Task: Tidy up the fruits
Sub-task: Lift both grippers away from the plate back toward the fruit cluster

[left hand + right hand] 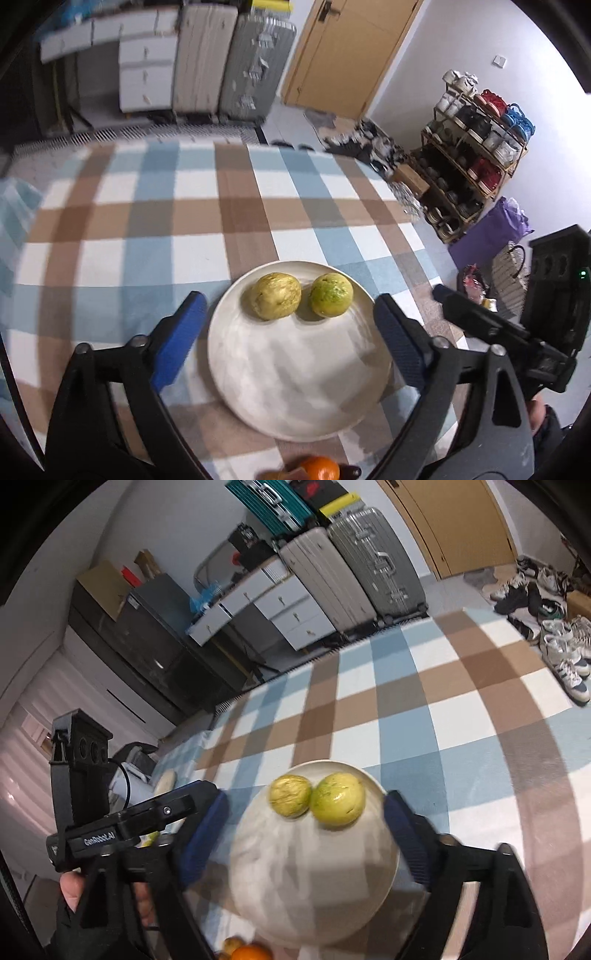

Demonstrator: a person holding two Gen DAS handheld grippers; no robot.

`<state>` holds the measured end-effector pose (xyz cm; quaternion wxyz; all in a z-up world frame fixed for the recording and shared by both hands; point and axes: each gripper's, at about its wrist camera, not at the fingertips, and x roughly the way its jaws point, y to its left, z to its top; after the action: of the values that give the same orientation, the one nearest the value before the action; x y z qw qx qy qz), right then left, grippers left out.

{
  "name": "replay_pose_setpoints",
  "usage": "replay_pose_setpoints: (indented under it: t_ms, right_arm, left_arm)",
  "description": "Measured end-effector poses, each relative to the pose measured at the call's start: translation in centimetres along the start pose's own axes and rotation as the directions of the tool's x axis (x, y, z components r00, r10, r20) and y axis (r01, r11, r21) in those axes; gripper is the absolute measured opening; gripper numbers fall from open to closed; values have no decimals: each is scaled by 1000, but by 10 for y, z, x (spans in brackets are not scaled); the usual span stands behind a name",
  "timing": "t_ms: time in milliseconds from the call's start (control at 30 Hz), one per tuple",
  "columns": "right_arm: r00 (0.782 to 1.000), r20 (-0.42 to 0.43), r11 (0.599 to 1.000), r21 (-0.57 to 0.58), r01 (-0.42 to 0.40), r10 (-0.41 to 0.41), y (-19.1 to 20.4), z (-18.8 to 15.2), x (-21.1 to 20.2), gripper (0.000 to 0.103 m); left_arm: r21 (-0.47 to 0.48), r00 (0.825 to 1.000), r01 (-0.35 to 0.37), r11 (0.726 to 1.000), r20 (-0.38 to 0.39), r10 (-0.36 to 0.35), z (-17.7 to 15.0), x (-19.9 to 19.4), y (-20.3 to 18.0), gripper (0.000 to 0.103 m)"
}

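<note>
A white plate (pixel 295 387) lies on the checked cloth and holds two yellow-green round fruits, one on the left (pixel 276 295) and one on the right (pixel 331 294), side by side at its far rim. My left gripper (pixel 288 310) is open and empty, hovering over the plate. My right gripper (pixel 306 812) is open and empty above the same plate (pixel 314 886), where the two fruits (pixel 290 795) (pixel 338 800) touch. An orange (pixel 319 468) lies near the plate's front edge and also shows in the right wrist view (pixel 251 953).
The checked blue, brown and white cloth (pixel 184 206) covers the table. Suitcases (pixel 255 66), white drawers (pixel 146 70) and a door (pixel 351 51) stand beyond. A shoe rack (pixel 472 155) is at right. Shoes (pixel 561 653) lie on the floor.
</note>
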<state>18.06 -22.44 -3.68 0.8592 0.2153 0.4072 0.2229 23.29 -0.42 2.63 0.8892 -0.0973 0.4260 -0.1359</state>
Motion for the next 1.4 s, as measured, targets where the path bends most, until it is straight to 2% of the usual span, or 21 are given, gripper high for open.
replay_pose_setpoints:
  t_ms: [33, 67, 400, 633, 733, 833, 900, 967, 1033, 1167, 1267, 1333, 1400]
  right_arm:
    - [1000, 28, 1000, -9, 5, -5, 5, -3, -13, 98]
    - [998, 52, 1000, -19, 18, -17, 11, -7, -24, 101]
    - [982, 190, 994, -109, 28, -7, 62, -46, -105, 103]
    - [970, 243, 982, -179, 60, -15, 93, -78, -135, 103]
    - [963, 267, 977, -195, 88, -33, 101, -96, -141, 103]
    - [965, 261, 975, -208, 84, -28, 105, -112, -139, 103]
    - [963, 263, 967, -229, 116, -53, 108, -125, -136, 103]
    - [960, 267, 956, -249, 155, -86, 109, -134, -132, 103]
    - [964, 252, 954, -258, 155, -89, 108, -142, -128, 103]
    - [967, 224, 952, -250, 177, -121, 96, -156, -119, 103]
    - [972, 175, 951, -242, 194, -154, 87, -166, -107, 103]
    - [971, 147, 944, -244, 220, -189, 85, -171, -97, 103]
    - [972, 130, 939, -262, 224, -195, 86, -175, -91, 103]
  left_arm:
    - [1, 1000, -7, 1000, 21, 7, -3, -14, -2, 102]
    - [6, 999, -10, 1000, 44, 10, -6, -29, -6, 102]
    - [59, 985, -59, 996, 165, 49, -43, -132, -38, 102]
    - [88, 970, -97, 991, 229, 75, -86, -182, -51, 102]
    - [95, 958, -127, 987, 269, 98, -110, -198, -51, 102]
    - [119, 943, -167, 979, 309, 123, -133, -200, -48, 102]
    - [126, 942, -177, 976, 310, 130, -148, -195, -43, 102]
    - [107, 954, -155, 982, 276, 121, -157, -184, -35, 102]
    - [72, 961, -143, 987, 250, 121, -166, -177, -25, 102]
    - [75, 960, -165, 984, 240, 142, -179, -161, -16, 102]
    - [94, 961, -151, 984, 247, 124, -193, -145, -8, 102]
    - [77, 978, -131, 988, 172, 116, -192, -128, -2, 102]
    - [56, 984, -110, 992, 146, 101, -189, -121, 3, 102]
